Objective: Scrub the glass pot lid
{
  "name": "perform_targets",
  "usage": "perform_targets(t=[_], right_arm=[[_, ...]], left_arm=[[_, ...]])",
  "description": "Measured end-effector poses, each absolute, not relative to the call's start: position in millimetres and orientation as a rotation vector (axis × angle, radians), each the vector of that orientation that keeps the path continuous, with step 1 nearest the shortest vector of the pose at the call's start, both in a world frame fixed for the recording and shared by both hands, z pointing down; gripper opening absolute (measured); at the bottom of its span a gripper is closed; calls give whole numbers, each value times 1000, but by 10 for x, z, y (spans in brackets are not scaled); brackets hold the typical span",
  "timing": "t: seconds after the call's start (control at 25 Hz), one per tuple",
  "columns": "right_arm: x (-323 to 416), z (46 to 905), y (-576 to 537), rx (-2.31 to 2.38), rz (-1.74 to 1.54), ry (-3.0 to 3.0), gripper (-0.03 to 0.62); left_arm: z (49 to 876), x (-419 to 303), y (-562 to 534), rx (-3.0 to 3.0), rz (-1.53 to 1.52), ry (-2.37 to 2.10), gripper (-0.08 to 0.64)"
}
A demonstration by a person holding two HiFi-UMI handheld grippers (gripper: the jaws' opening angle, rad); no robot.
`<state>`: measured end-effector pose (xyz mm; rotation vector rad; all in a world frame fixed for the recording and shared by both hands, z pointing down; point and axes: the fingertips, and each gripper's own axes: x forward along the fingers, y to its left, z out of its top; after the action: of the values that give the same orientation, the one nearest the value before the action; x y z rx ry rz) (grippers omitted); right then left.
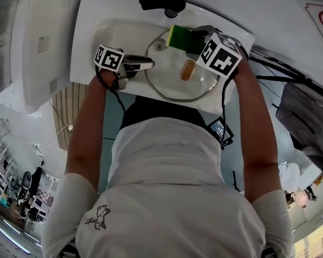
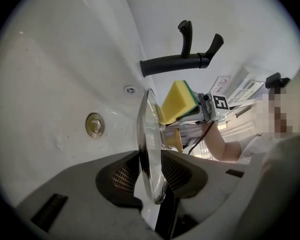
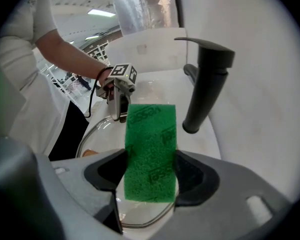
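Observation:
A round glass pot lid (image 1: 175, 82) with a tan knob (image 1: 187, 70) lies tilted in the white sink (image 1: 113, 31). My left gripper (image 1: 145, 64) has its jaws on the lid's left rim; in the left gripper view the lid (image 2: 149, 149) stands edge-on between the two pads, which press on it. My right gripper (image 1: 192, 43) is shut on a yellow sponge (image 1: 180, 36) with a green scrub face, at the lid's far edge. In the right gripper view the green face (image 3: 151, 151) fills the gap between the jaws, above the lid (image 3: 97, 134).
A black faucet (image 1: 164, 4) stands at the sink's back rim, close to the sponge and beside it in the right gripper view (image 3: 205, 84). The metal drain (image 2: 95, 124) sits in the basin behind the lid. The person's body stands close against the sink's front edge.

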<state>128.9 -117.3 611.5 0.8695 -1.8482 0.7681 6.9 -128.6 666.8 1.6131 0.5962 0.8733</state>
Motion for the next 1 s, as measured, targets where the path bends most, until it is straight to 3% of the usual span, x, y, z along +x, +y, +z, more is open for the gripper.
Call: perform_targets(t=[0.52, 1.0], right_arm=[[867, 6369, -1332, 447, 678, -1823, 293], [1681, 6393, -768, 761, 929, -1755, 292]], left_arm=[[6680, 72, -1299, 1600, 868, 603, 124], [6669, 97, -1312, 1595, 852, 600, 121]])
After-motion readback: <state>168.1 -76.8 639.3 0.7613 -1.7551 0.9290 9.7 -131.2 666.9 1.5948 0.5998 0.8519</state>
